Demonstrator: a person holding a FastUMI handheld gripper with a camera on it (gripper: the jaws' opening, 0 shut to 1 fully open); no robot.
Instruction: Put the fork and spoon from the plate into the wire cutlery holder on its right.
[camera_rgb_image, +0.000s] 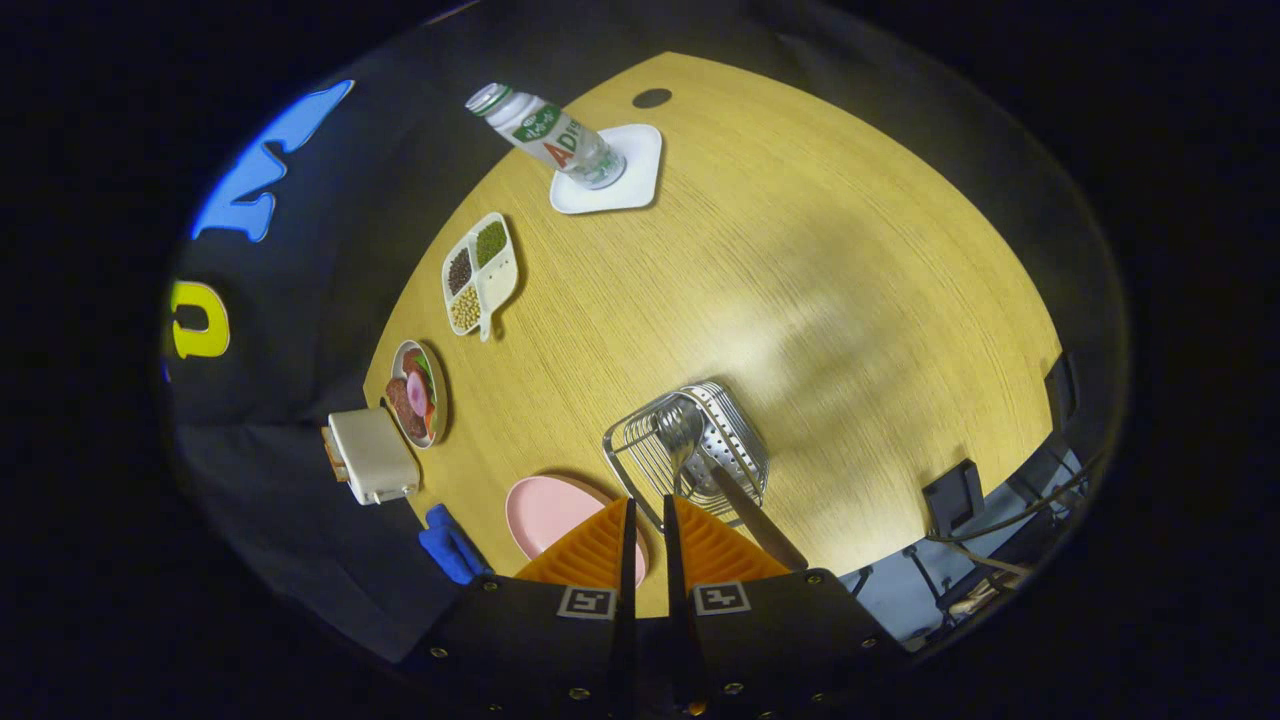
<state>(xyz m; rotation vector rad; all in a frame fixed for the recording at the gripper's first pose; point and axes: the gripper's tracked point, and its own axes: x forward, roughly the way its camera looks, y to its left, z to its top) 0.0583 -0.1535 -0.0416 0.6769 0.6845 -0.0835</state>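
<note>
Gripper (648, 503): the two fingers stand nearly together, with only a thin gap between them. A slim handle rises out of that gap, so the fingers are clenched on the fork (680, 432).

Fork: its head, tines forward, lies just ahead of the fingertips, over the open top of the wire holder (690, 450). Whether the tines touch the wire cannot be told.

Wire holder: it stands on the wooden table (800, 260) immediately beyond the fingers. A perforated metal insert sits inside it. A second flat metal handle (752, 520) leans out of the holder toward the near table edge, passing beside the right finger; whether this is the spoon cannot be told, as its head is hidden.

Pink plate (545, 510): it sits just left of the holder, partly covered by the left finger. The part in view carries nothing.

Beside the plate, at the table edge, lies a blue object (450, 545). Further along that edge stand a white toaster (372, 455) and a small dish of food (418, 392).

Beyond these is a white divided tray (480, 272) with beans in three sections.

At the far side, a bottle (545, 135) stands on a white square coaster (625, 185). A dark round spot (652, 98) marks the table behind it.
</note>
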